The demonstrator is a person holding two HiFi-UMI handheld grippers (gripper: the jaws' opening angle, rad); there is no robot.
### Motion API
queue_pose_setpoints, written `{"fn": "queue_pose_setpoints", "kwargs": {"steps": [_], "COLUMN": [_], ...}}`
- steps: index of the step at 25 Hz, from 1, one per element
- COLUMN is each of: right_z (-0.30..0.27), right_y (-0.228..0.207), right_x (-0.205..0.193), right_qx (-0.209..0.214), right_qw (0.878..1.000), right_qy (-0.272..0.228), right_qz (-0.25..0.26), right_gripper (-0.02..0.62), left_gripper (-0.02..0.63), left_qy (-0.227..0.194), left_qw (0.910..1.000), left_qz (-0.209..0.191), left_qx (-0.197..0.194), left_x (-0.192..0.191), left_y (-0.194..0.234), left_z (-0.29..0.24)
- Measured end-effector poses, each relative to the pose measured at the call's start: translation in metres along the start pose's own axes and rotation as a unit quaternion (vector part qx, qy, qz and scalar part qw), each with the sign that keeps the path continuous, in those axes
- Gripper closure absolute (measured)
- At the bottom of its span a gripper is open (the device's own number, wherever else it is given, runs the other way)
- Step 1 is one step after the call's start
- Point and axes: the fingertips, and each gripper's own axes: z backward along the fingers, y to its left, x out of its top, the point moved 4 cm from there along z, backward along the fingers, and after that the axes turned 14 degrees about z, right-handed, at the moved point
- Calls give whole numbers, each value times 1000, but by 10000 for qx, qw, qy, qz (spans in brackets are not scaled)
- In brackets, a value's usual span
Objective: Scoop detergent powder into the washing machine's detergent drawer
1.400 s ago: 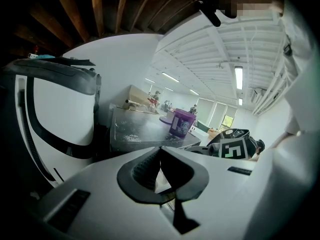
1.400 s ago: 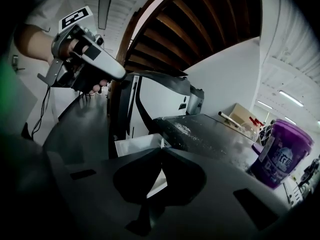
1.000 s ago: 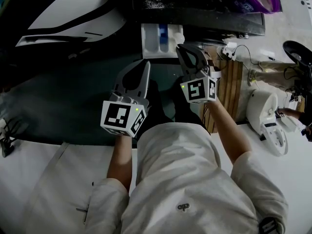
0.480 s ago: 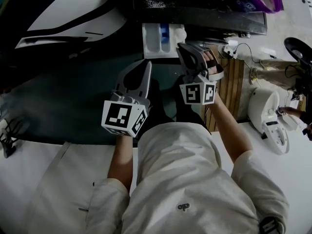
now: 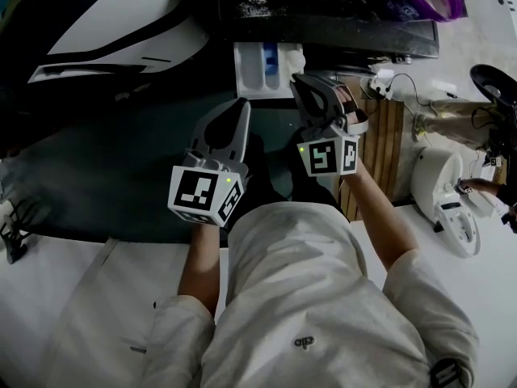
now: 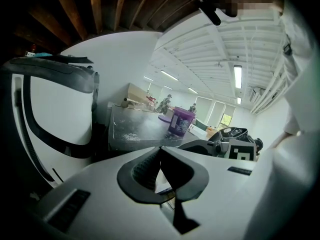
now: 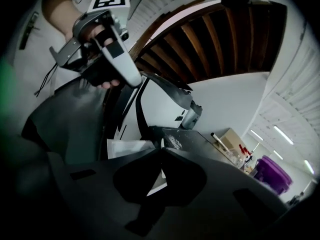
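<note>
Now: both tongs closed on nothing, drawer pulled out

From the head view, the detergent drawer juts out from under a dark surface toward the person. Its length runs straight away from them and its open top faces up. It is white plastic, split into compartments, with one blue insert. The left tongs and right tongs both aim their tips at it. The right tips are just beside its near right corner, and the left ones are a little short of its near edge.

Each gripper view shows what the head view cannot: its own jaws meet at the tips with nothing between them. The left gripper view alone shows the purple tub side-on, a squat upright cylinder on the surface. Pale powder lies scattered on the surface nearby.
</note>
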Motion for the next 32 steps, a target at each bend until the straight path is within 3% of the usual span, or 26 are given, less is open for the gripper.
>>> {"fn": "queue_pose_setpoints", "kwargs": {"steps": [7,15,19,32], "right_z": [17,42,54,99], "right_y": [-25,-52,-64,-96], "right_x": [5,17,21,31], "right_qx": [-2,-103,-120,-221], "right_qw": [9914,9659,9574,9467], "right_qy": [-226,-699,-867,-1282], "right_qz": [-1290,-2490,-2750,-2945], "right_gripper": [588,588,588,588], "left_gripper": [588,587,587,588], "left_qy": [-141,-349,-502,-931], "left_qw": [9999,9992,9984,9942], "left_qz": [-57,-103,-159,-392], "left_qx": [23,144,202,359], "left_x": [2,4,9,22], "left_y": [-12,-26,-34,-69], "left_z": [6,18,23,40]}}
